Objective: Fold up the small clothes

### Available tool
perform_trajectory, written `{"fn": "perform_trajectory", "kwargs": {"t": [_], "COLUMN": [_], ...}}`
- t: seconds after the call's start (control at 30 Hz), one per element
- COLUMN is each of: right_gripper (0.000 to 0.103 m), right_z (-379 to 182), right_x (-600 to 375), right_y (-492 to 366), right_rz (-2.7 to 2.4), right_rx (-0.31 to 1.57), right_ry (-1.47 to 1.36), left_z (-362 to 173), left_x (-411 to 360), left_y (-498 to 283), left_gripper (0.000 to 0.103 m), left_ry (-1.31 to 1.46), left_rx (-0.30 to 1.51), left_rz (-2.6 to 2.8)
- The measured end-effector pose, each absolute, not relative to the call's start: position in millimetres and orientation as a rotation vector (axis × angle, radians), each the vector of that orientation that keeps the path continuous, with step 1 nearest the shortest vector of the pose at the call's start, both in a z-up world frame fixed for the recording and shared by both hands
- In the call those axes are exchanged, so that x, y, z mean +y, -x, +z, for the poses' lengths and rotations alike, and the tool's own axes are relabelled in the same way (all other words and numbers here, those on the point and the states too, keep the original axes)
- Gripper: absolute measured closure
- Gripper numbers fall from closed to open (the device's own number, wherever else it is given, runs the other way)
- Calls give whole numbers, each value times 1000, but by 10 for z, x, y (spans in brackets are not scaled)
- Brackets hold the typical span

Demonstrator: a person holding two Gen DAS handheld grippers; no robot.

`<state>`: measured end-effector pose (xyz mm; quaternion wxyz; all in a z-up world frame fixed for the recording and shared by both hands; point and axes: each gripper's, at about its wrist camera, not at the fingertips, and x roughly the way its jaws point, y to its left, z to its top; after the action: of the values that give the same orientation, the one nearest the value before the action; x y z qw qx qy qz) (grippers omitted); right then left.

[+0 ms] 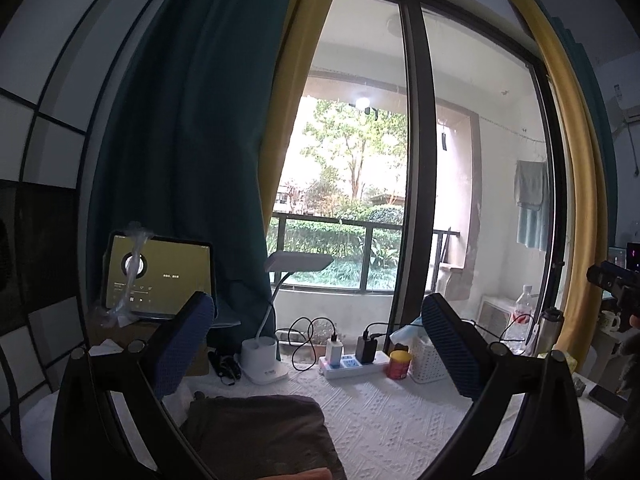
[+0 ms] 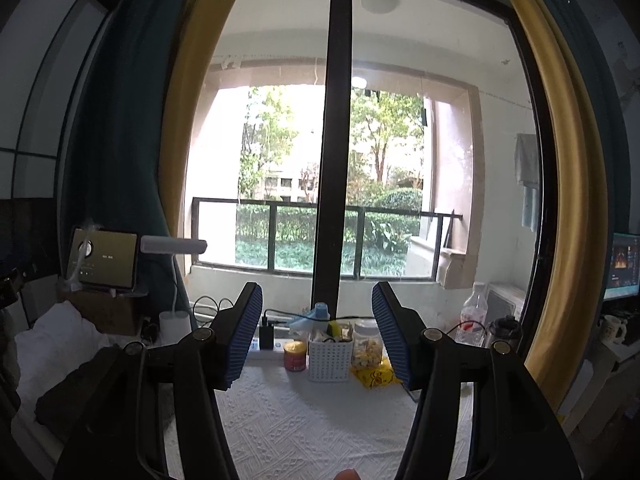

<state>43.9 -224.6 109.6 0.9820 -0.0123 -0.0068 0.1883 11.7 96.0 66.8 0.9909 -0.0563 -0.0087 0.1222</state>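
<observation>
A folded dark brown garment [image 1: 260,432] lies on the white patterned tablecloth [image 1: 392,420], low and left of centre in the left wrist view. My left gripper [image 1: 320,340] hangs above the table, open, with nothing between its blue-padded fingers. Seen from the right wrist, the same dark garment [image 2: 76,392] sits far left, beside a white pillow [image 2: 56,336]. My right gripper [image 2: 318,336] is open and empty too, held level over the tablecloth [image 2: 312,420]. Part of the right gripper [image 1: 616,284] shows at the right edge of the left wrist view.
Along the window stand a white desk lamp [image 1: 264,364], a power strip with chargers [image 1: 352,360], a red can [image 1: 400,364], a white basket [image 2: 330,356], a jar [image 2: 366,348] and bottles [image 2: 474,316]. A lit tablet [image 1: 156,276] stands at the left on a box. Curtains frame the window.
</observation>
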Motion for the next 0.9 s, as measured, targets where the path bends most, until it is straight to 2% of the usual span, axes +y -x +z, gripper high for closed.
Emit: {"fn": "perform_trajectory", "kwargs": {"t": [0.9], "right_gripper": [42], "right_z": [1019], "right_x": [-2388], "right_y": [-526], "right_rz": [349], "right_rx": [18], "right_ry": [10], "left_z": [663], "left_x": [893], "left_y": [-144], "left_gripper": [1], "left_ry": [101], "left_rx": [-7], "left_rz": [247]}}
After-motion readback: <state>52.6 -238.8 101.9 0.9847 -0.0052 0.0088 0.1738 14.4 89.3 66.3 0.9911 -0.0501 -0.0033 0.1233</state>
